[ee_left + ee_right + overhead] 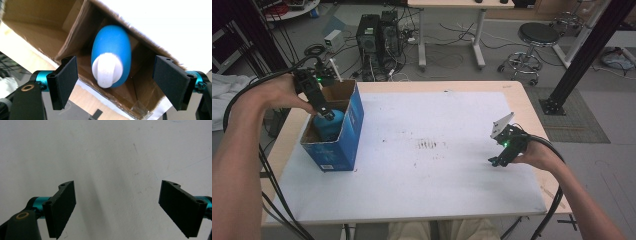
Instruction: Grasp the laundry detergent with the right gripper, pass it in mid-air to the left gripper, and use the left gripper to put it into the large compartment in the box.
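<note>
The counter lay under a white sheet, scuffed near the middle. At its left edge stood the open blue cardboard box, tall and narrow, its brown inside showing. The blue bottle stood down inside that box, upright or nearly so, its long axis running along the depth of the box and its white cap pointing up toward the opening.

Your left hand-held gripper hovered at the mouth of the box, directly over the bottle. In the left gripper view its jaws stood wide apart on either side of the cap and touched nothing, so the bottle was released and resting in the box on its own. Your right hand-held gripper sat low over bare sheet near the right edge, well apart from the box, its jaws likewise spread with nothing between them.

The step in hand looked like clearing the box after setting the bottle in. To do that well, you wanted to lift straight along the bottle's axis, keeping the jaws spread until they were clear of the cap and the cardboard rim, since a sideways drift could have snagged a flap or tipped the light box.
</note>
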{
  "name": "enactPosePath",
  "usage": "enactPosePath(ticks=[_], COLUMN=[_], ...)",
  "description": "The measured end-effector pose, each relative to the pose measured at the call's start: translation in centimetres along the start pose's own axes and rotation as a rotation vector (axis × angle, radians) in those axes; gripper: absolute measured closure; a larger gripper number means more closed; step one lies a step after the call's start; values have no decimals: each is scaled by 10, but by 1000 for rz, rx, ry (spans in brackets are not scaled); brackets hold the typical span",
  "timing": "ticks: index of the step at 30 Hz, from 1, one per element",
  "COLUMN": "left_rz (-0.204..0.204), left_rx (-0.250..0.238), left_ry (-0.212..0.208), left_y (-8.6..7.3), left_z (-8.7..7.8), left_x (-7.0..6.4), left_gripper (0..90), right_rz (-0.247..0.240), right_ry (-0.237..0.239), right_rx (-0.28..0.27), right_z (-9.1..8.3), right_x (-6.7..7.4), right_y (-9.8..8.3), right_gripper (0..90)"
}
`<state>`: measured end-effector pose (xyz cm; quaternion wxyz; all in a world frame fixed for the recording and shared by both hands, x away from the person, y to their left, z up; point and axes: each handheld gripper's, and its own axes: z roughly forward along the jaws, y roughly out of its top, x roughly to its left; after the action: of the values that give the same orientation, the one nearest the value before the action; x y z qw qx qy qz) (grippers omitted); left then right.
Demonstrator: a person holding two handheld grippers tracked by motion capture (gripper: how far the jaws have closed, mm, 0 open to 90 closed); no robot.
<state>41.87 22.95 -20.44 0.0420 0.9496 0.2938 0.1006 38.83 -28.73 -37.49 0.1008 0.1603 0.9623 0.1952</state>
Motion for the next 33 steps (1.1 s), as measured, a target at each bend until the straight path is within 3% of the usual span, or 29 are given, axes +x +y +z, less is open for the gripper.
enactPosePath(ticks=[3,7,12,16,23,27,33], left_rz=[23,87,158,215,300,319,346], left_rx=[-16,-39,-68,-86,-66,-82,-52], left_ry=[5,10,6,6,-72,-98,-114], left_y=[7,31,58,80,115,128,140], left_z=[-6,-15,-15,-6,22,37,64], left_x=[-5,-23,-43,-64,-98,-112,-127], left_gripper=[205,204,179,163,162,163,163], right_rz=[-1,-4,-8,-9,-17,-24,-33], right_ry=[0,0,3,4,-1,-6,-23], right_rx=[2,-1,1,6,12,17,11], right_z=[-1,-1,0,1,1,-2,-9], right_x=[0,1,2,3,3,3,3], right_y=[1,3,5,6,10,14,21], right_gripper=[135,135,135,135,135,135,135])
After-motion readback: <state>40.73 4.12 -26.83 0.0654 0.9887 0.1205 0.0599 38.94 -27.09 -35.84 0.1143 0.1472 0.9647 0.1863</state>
